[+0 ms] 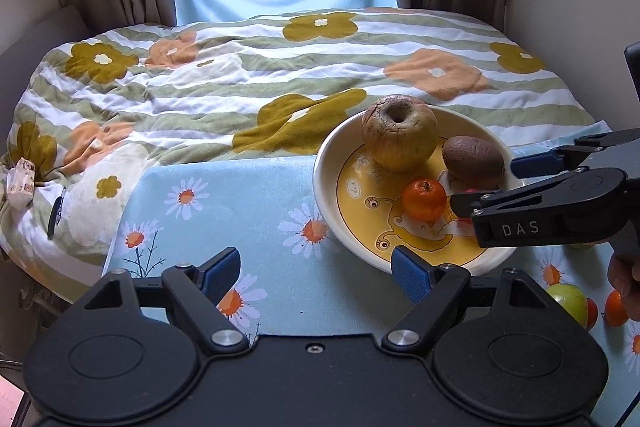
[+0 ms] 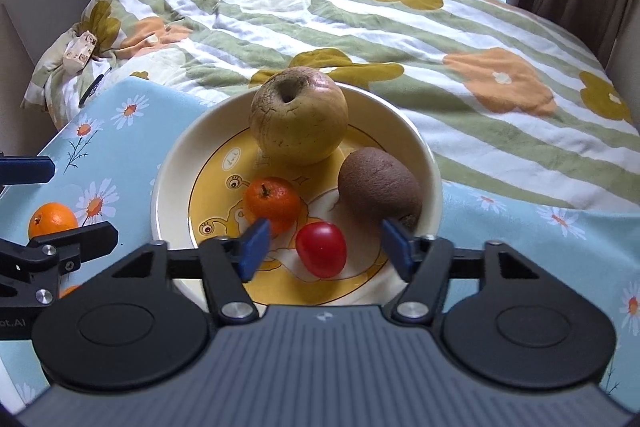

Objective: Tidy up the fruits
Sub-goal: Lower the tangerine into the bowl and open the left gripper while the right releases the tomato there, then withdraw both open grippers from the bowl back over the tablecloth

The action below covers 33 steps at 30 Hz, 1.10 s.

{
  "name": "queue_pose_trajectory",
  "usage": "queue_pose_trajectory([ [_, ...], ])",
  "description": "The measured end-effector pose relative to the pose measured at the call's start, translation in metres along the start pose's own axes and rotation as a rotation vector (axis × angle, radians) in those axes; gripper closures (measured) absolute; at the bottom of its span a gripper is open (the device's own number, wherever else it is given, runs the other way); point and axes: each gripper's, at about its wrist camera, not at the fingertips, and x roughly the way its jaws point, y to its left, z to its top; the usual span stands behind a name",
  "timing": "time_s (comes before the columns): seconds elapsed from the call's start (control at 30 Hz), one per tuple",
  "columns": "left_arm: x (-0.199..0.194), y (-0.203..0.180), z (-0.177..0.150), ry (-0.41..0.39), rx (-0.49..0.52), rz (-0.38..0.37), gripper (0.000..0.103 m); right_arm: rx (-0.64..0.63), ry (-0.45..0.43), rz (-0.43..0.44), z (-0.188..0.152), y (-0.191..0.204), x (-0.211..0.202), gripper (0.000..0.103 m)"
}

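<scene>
The right gripper (image 2: 324,247) stood open over the bowl (image 2: 176,163), the red tomato (image 2: 321,254) lying loose between its blue pads beside a small orange (image 2: 272,203), kiwi (image 2: 379,185) and apple (image 2: 299,117). The left gripper (image 1: 316,271) gaped empty over the daisy cloth (image 1: 224,203), a flowered quilt (image 1: 240,75) beyond.

Wrinkled apple (image 2: 299,119), kiwi (image 2: 379,183), mandarin (image 2: 272,203), red tomato (image 2: 321,254) in bowl (image 2: 172,163)

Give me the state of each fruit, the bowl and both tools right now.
Apple: in bowl, at the back.
Kiwi: in bowl, by the right rim.
Mandarin: in bowl.
Tomato: in bowl, lying free between the right tool's pads.
Orange: on the cloth, outside bowl.
Bowl: upright, four fruits inside.
Right tool: open.
Left tool: open, empty.
</scene>
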Motion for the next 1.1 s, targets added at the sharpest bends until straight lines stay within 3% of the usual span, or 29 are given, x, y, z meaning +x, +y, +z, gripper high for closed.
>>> queue_pose_trajectory([
  [0.07,-0.005,0.002,-0.001,-0.007,-0.001,-0.002,0.015,0.005,-0.025,-0.014,0.0,-0.001,-0.007,0.0],
  [0.33,-0.03,0.003,-0.003,-0.045,-0.026,-0.042,0.01,0.023,-0.04,-0.076,-0.002,0.003,-0.033,0.0],
  [0.67,-0.075,0.007,-0.02,-0.12,0.051,-0.027,0.007,0.096,-0.024,-0.149,-0.016,0.006,-0.084,0.0],
  [1.1,-0.133,0.025,-0.057,-0.192,0.042,-0.076,0.006,0.237,-0.059,-0.199,-0.065,0.02,-0.161,0.0],
])
